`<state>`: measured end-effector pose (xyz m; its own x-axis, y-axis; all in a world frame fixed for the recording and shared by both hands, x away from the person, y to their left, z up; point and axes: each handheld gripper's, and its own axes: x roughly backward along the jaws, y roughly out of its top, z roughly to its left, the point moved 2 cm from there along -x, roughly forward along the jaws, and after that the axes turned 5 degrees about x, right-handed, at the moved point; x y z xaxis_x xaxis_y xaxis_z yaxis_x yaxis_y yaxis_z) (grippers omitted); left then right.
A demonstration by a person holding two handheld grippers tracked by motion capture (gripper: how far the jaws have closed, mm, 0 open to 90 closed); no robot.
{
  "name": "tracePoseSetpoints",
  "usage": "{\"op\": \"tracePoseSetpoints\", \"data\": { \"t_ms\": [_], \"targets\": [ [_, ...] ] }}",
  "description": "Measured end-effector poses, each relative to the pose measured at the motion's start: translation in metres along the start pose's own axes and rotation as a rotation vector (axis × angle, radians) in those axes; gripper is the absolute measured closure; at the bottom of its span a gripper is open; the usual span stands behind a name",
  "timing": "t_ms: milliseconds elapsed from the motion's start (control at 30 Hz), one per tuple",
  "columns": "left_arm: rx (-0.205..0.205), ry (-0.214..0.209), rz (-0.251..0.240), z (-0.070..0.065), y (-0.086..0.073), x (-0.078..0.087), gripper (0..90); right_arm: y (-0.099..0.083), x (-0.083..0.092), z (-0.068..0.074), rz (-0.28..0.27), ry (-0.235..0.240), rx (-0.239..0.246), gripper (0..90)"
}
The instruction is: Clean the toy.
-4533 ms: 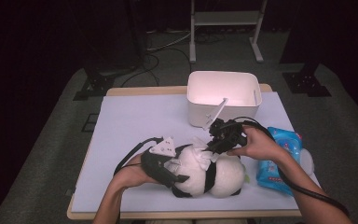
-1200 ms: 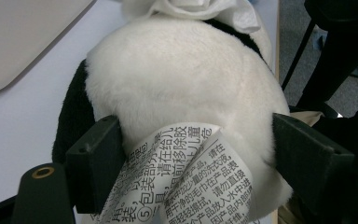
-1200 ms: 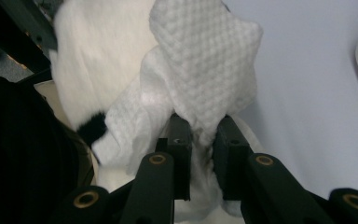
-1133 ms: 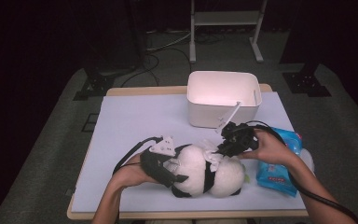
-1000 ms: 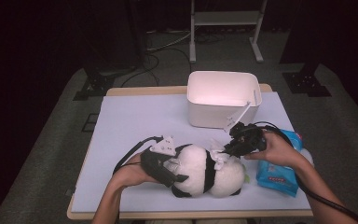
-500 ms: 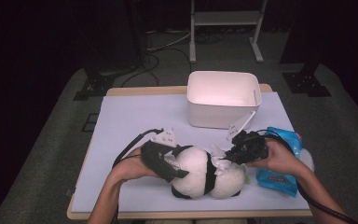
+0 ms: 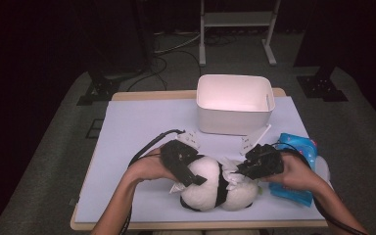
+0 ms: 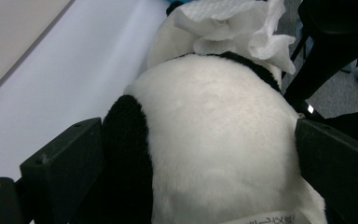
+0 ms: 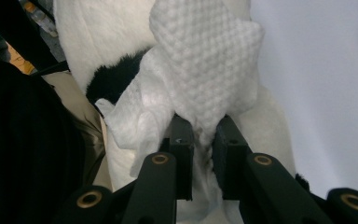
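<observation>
Wiping step: the right gripper (image 9: 200,140) pinches a white wet wipe (image 9: 205,70) on the toy panda (image 7: 215,183), near table edge. Left gripper (image 8: 191,149) jaws just opened wide, w/ panda's body between. Next: rub w/ wipe, steady toy.

The table (image 7: 127,127) has a pale lavender-white top w/ a light wood edge showing along the far and near sides; it stands on grey carpet. Directly on it: a white rectangular bin (image 7: 235,104) at the far side, right of centre, open top. A black-and-white plush panda (image 7: 215,183) lies near the front edge, approx. centre-right, on its side. A blue wipes pack (image 7: 296,169) lies flat at the right edge, just beside the panda, partly overhanging the table's right side. Left half of the top is bare. In the left gripper view the panda rests on the same pale surface (image 8: 74,70).
</observation>
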<state>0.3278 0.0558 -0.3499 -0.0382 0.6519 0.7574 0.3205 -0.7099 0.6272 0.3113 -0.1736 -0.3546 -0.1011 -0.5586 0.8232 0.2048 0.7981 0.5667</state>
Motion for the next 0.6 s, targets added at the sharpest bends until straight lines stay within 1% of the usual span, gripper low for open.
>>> {"op": "tracePoseSetpoints", "data": {
  "t_ms": [67,100,167,200,300,367,467,567,600],
  "targets": [
    [-0.005,-0.003,0.027,0.001,0.001,-0.004,1.8,0.0,-0.001,0.0,-0.005,0.005,-0.003,79.5],
    [-0.006,-0.013,0.04,0.002,0.002,-0.006,1.8,0.0,-0.002,0.001,-0.004,0.008,-0.006,79.5],
    [-0.002,-0.035,0.05,0.001,0.001,-0.012,1.8,0.001,-0.003,0.001,0.0,0.009,0.001,79.6],
    [-0.008,-0.046,0.055,0.001,0.0,-0.014,2.4,0.002,-0.004,0.002,0.001,0.011,0.003,79.5],
    [-0.005,-0.069,0.049,0.004,-0.003,-0.016,9.4,0.003,-0.006,0.001,0.006,0.013,0.006,79.5],
    [0.006,-0.071,0.043,0.006,-0.005,-0.015,18.6,0.003,-0.006,0.0,0.0,0.019,0.002,79.5],
    [-0.008,-0.073,0.028,0.008,-0.005,-0.011,32.4,0.003,-0.006,-0.002,-0.006,0.016,-0.006,79.3],
    [-0.026,-0.061,0.024,0.009,0.0,-0.007,37.5,0.002,-0.003,-0.006,-0.02,0.011,-0.017,79.2],
    [-0.039,-0.059,0.03,0.01,0.003,-0.005,37.7,0.001,-0.001,-0.008,-0.027,0.007,-0.023,79.2]
  ]
}}
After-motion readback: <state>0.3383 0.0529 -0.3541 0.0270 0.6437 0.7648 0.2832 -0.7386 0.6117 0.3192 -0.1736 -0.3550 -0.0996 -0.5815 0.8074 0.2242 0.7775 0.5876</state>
